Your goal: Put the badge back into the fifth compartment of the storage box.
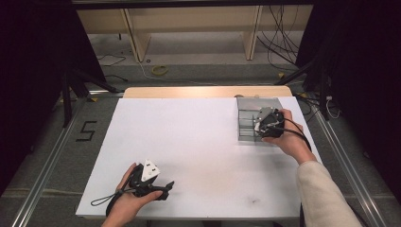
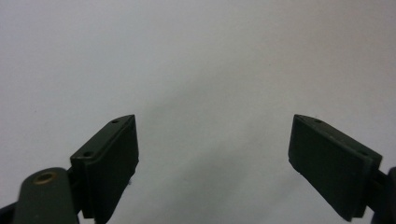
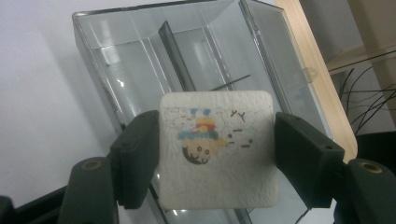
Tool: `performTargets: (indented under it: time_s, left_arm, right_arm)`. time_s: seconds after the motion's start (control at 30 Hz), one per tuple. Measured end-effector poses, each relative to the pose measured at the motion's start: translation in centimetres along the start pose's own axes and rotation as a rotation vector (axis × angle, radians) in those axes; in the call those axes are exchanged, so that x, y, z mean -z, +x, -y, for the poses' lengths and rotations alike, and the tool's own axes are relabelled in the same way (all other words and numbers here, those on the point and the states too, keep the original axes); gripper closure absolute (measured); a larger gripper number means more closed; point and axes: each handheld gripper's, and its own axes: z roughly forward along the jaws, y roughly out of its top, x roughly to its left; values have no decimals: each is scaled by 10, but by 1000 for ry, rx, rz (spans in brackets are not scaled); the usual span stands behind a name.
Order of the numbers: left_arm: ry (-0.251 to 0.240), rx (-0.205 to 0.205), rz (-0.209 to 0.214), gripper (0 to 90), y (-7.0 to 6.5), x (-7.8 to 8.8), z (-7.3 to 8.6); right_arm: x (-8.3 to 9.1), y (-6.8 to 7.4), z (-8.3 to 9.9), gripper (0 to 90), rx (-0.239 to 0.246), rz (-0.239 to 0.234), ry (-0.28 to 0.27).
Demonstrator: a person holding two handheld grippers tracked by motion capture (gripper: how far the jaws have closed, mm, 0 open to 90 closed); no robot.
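From the high view, I see my right gripper (image 1: 265, 124) over the clear box (image 1: 246, 120) at the far right of the white table (image 1: 189, 142). My left gripper (image 1: 161, 188) sits low near the front edge, far from the box. The table top is flat, smooth and plain white. The box has see-through walls and thin dividers that split it into small rooms.

In the left gripper view, the two black jaws stand wide apart with nothing between them. I see just the white table under them. The pads (image 2: 116, 163) look flat, dull and a bit rubbery.

In the right gripper view, the jaws press on both sides of a small square card (image 3: 217, 149). The right gripper (image 3: 217, 156) has it held above the box (image 3: 140, 56). The card is white with round corners and a bumpy face, like foam or thick paper. It has a little cartoon picture on it, turned upside down.

I think the card could slip, since the jaws only pinch its thin edges. If I squeeze too hard, it may bend and pop out. If I let go now, it might hit a divider (image 3: 175, 56) and land tilted, or drop in the wrong room. I cannot tell which room it hangs over.
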Motion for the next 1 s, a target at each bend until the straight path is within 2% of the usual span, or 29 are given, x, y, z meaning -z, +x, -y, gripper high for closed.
performTargets:
  time_s: [1.0]
  left_arm:
    - [1, 0, 1, 155, 0, 0, 0]
  right_arm:
    - [-11, -4, 4, 340, -16, -10, 19]
